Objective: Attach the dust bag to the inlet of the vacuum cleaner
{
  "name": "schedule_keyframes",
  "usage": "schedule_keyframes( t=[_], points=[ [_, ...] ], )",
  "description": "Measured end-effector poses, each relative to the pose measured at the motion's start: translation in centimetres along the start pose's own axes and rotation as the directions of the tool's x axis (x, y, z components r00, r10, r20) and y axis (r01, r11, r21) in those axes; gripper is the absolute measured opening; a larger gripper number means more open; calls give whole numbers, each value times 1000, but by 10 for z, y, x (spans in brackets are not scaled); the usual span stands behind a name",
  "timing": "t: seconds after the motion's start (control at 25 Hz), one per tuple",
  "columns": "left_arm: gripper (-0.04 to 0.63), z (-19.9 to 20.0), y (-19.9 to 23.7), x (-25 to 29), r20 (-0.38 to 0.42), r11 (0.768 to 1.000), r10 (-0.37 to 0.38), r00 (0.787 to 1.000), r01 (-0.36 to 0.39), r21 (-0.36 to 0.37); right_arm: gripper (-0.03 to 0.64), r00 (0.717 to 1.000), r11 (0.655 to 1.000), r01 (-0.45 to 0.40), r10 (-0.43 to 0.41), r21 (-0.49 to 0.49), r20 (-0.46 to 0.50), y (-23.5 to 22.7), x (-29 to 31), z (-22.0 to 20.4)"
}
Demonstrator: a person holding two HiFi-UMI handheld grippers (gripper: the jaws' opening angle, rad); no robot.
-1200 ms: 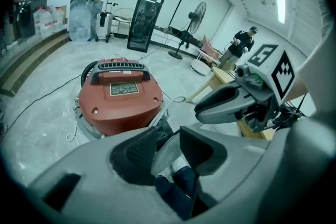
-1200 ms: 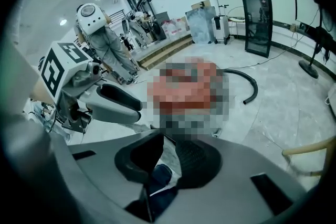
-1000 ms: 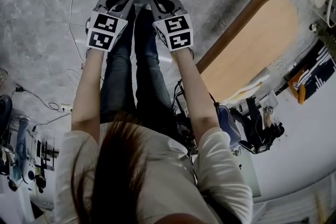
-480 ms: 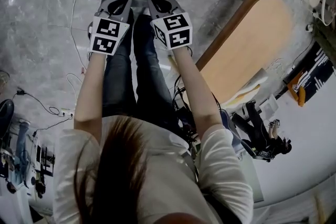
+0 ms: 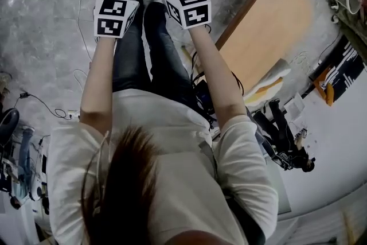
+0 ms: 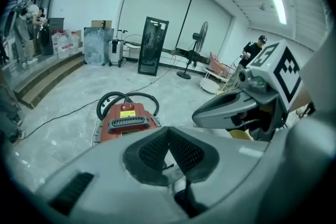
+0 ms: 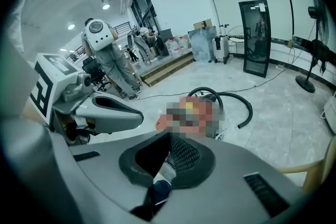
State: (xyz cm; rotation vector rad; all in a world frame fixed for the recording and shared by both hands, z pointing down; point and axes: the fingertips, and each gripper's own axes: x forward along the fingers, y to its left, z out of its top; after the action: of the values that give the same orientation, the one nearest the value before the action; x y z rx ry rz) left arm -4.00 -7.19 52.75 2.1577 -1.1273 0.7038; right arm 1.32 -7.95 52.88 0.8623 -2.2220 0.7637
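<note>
**Both grippers shut, nothing in them**

Left gripper (image 6: 168, 136): pads pressed together right at the tip, nothing caught between them. Right gripper (image 7: 169, 141) is the same deal, jaws fully closed and empty. They hang side by side over the person's legs, both aimed at the red vacuum cleaner (image 6: 126, 123). It sits on the grey marble floor (image 5: 46, 37) ahead, and neither gripper touches it. Its black hose (image 6: 113, 98) curls round the back.
</note>
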Motion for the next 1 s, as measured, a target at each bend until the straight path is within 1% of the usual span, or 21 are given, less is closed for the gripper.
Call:
schedule_keyframes(
  t=[0.24,0.36,0.48,0.68,0.76,0.84,1.0],
  points=[
    [18,31,-3,-26,31,1000,30,999,-30,4,2,999,1000,19,-18,-8,50,4,-32,36],
    [17,50,0,-39,59,999,48,997,-47,-11,2,996,1000,29,-29,-5,80,4,-48,57],
    [18,67,1,-51,90,998,59,994,-56,-37,2,994,999,34,-32,-11,105,4,-64,74],
    [18,97,-2,-68,154,993,71,986,-55,-109,2,988,998,47,-41,-38,151,3,-91,103],
    [18,108,-6,-76,178,991,73,981,-52,-121,2,983,998,50,-43,-34,179,6,-103,115],
    [17,118,-12,-87,195,993,74,978,-53,-108,2,977,998,51,-41,-41,210,12,-119,127],
    [17,142,-28,-111,248,997,65,966,-54,-51,2,968,995,56,-35,-78,250,23,-146,146]
  ],
)
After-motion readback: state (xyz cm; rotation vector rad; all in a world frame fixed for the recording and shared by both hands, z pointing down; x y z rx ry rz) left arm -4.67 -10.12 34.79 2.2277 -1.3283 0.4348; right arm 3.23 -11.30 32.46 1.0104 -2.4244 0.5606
